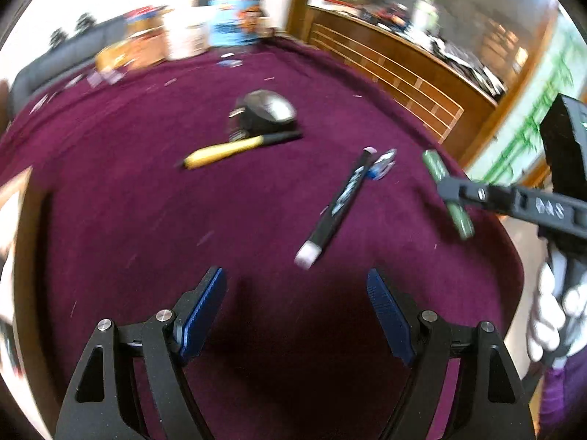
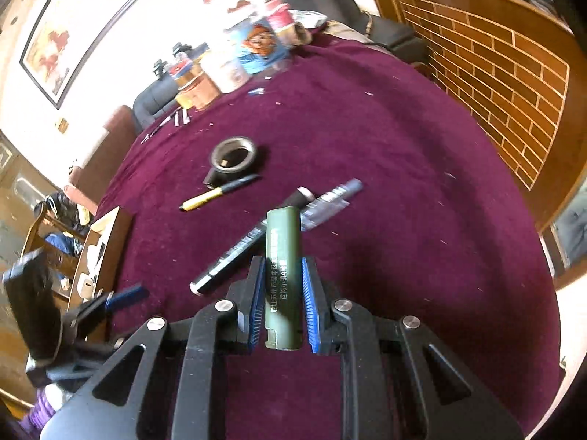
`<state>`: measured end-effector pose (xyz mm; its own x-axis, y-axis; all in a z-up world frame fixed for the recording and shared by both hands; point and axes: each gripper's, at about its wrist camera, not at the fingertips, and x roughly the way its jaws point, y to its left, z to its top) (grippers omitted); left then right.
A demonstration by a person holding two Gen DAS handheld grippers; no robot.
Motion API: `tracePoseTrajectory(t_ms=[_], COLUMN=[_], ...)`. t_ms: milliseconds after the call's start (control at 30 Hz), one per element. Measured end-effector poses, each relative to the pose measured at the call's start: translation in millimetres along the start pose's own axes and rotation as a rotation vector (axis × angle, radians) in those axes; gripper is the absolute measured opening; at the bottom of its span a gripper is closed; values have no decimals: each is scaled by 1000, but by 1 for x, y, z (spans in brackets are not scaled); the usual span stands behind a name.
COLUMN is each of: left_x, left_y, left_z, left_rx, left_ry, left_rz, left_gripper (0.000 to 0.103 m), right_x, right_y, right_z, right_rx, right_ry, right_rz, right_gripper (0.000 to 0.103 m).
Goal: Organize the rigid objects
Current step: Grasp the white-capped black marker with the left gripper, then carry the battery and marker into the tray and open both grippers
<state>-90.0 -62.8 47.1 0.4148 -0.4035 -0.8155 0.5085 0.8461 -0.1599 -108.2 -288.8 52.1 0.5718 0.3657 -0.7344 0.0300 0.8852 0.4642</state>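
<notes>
Right tool (image 2: 283,295) is clenched on the green cylinder (image 2: 283,256), held lengthwise between the pads and clear of the table (image 2: 422,220), likely for relocation. Left tool (image 1: 295,306) stands released with nothing between its pads. Black marker (image 1: 337,205) and yellow pen (image 1: 234,148) lie mid-table. Motion blur obscures the black round object (image 1: 266,112); the cylinder's printed text is unreadable.
</notes>
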Motion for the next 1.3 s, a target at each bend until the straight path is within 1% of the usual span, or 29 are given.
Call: tracePoseTrajectory(t_ms=[67, 133, 200, 233, 267, 300, 333, 367, 400, 500, 567, 700, 867, 1000, 1133, 1233, 1300], left_x=[16, 36, 52, 56, 58, 59, 58, 56, 57, 52, 48, 27, -15, -53, -93, -124, -135], left_y=[-14, -21, -24, -28, -33, -37, -39, -41, -43, -39, -34, -24, -7, 21, 49, 79, 100], left_z=[17, 30, 37, 41, 43, 43, 44, 43, 43, 39, 36, 29, 14, -7, -33, -60, -73], left_rx=[64, 86, 97, 116, 142, 164, 169, 169, 168, 136, 99, 32, -64, -168, -234, -294, -341], left_ry=[-2, 31, 63, 48, 43, 36, 33, 36, 36, 31, 25, -14, -80, -128, -187, -229, -245], left_rz=[8, 10, 12, 36, 58, 86, 75, 72, 72, 56, 30, -20, -91, -158, -157, -116, -98], left_gripper=[73, 72, 62, 57, 47, 40, 24, 14, 11, 11, 11, 11, 11, 11, 11, 11, 11], right_x=[2, 3, 4, 5, 5, 6, 7, 7, 8, 11, 12, 12, 12, 13, 20, 30, 37], right_y=[-9, -17, -26, -28, -31, -33, -35, -36, -37, -35, -33, -19, 7, 37, 75, 108, 130], right_z=[0, -1, -2, -2, -2, -2, -2, -2, -1, -2, -3, -6, -10, -15, -25, -32, -37], right_rx=[12, 29, 46, 52, 56, 61, 64, 66, 68, 69, 66, 41, 0, -50, -112, -158, -191], right_ry=[4, 9, 13, 14, 15, 15, 15, 15, 14, 16, 17, 22, 27, 35, 57, 85, 101], right_rz=[6, 14, 22, 26, 30, 32, 36, 41, 45, 53, 57, 68, 82, 100, 137, 174, 193], right_gripper=[17, 17, 17, 17, 17, 17, 17, 17, 17, 17, 17, 17, 17, 17, 17, 17, 17])
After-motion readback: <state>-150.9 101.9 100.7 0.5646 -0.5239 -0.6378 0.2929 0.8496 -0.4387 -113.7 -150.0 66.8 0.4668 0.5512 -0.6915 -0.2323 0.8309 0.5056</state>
